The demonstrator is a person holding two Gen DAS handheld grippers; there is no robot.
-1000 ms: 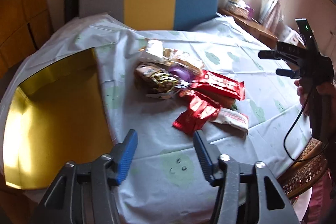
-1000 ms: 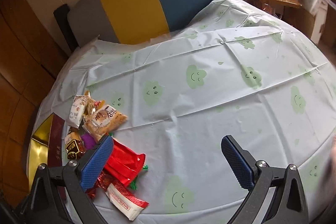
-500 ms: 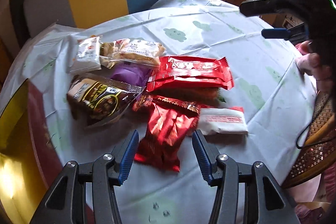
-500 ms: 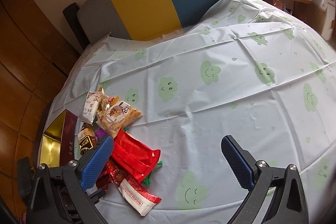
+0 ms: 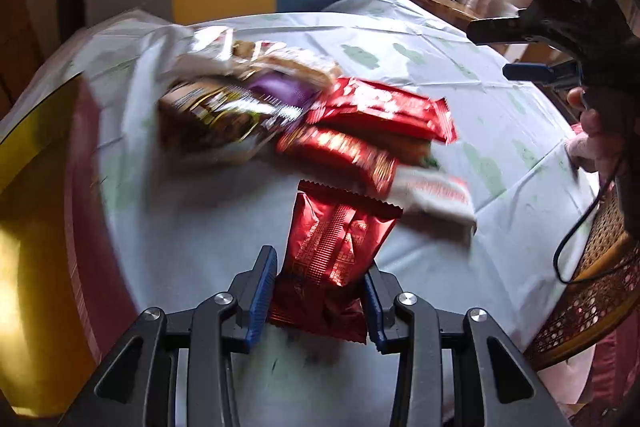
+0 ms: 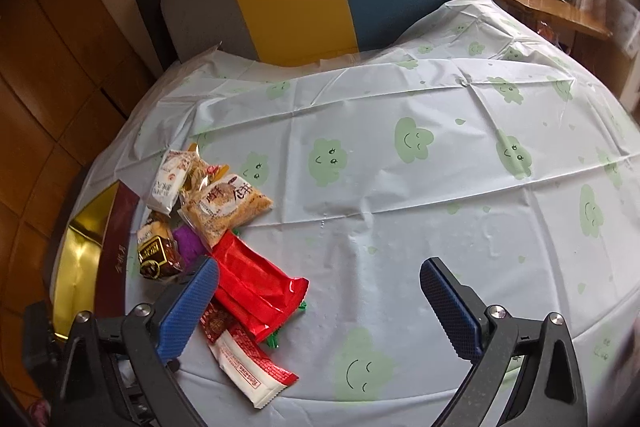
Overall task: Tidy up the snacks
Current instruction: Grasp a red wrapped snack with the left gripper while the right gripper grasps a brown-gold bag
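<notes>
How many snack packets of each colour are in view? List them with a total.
Red: 3, the near foil packet, the patterned foil packet, the bright red packet
White and red packet: 1
White packet: 1
Tan packet: 1
Brown packet: 1
Purple packet: 1
Total: 8 showing; the pile may hide more.

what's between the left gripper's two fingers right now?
A shiny red snack packet, its near end between the left gripper pads, which have just been closing and now touch its sides. Seen in the left wrist view.

A glossy red foil packet lies on smooth plastic tablecloth beside a shiny gold-lined box.
</notes>
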